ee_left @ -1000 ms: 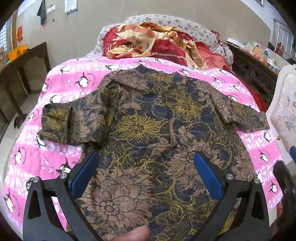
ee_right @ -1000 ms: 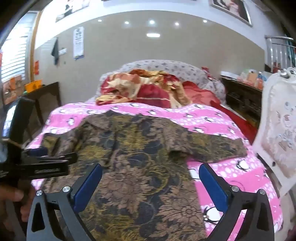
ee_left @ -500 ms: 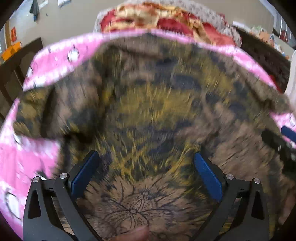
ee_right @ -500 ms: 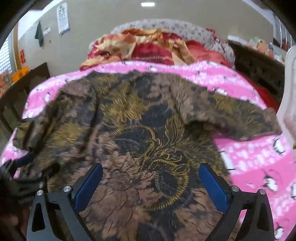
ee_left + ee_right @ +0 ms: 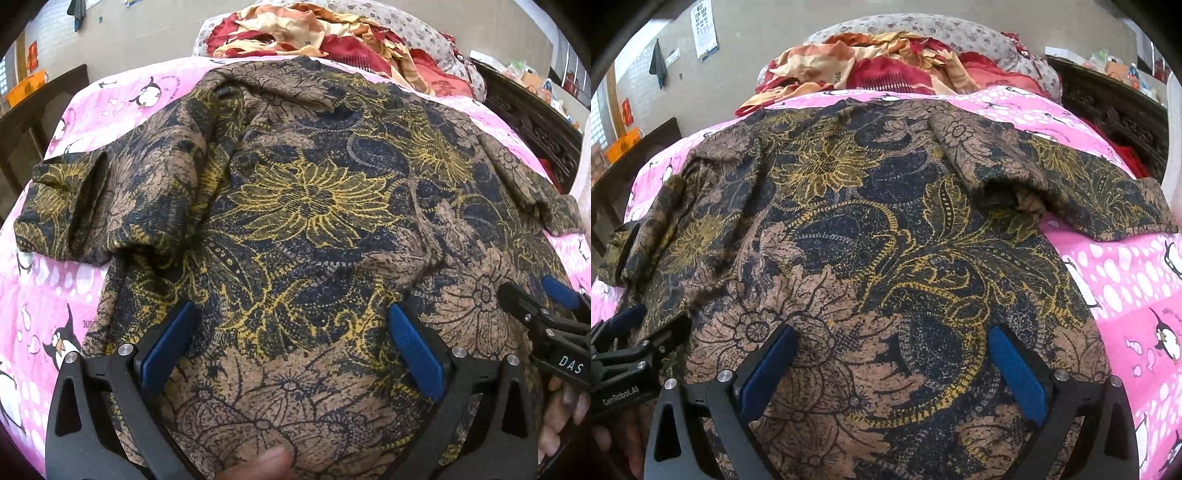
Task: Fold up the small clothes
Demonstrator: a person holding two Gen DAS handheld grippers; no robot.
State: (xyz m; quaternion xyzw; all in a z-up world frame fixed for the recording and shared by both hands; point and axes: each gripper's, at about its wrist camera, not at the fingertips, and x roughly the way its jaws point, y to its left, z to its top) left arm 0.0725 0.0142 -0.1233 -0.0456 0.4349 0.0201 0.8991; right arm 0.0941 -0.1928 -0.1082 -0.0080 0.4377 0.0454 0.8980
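Note:
A brown, navy and yellow flower-print shirt (image 5: 310, 206) lies spread flat on the pink penguin bedcover (image 5: 110, 99), collar far, both short sleeves out to the sides. My left gripper (image 5: 291, 332) hangs open just above the shirt's lower left part, nothing between its blue pads (image 5: 166, 343). My right gripper (image 5: 890, 358) is open too, over the lower right part of the shirt (image 5: 886, 229). Each gripper shows in the other's view: the right gripper (image 5: 539, 306) at the edge of the left wrist view, the left gripper (image 5: 639, 332) at the edge of the right wrist view.
A heap of red and cream bedding (image 5: 871, 66) and a flowered pillow (image 5: 960, 33) lie at the bed's far end. A dark wooden cabinet (image 5: 532, 122) stands at the right, a dark table (image 5: 624, 166) at the left. A fingertip (image 5: 258, 465) shows below.
Both grippers have dropped down and forward toward the shirt, which now fills each view. Their jaws stay open. The shirt itself lies as before.

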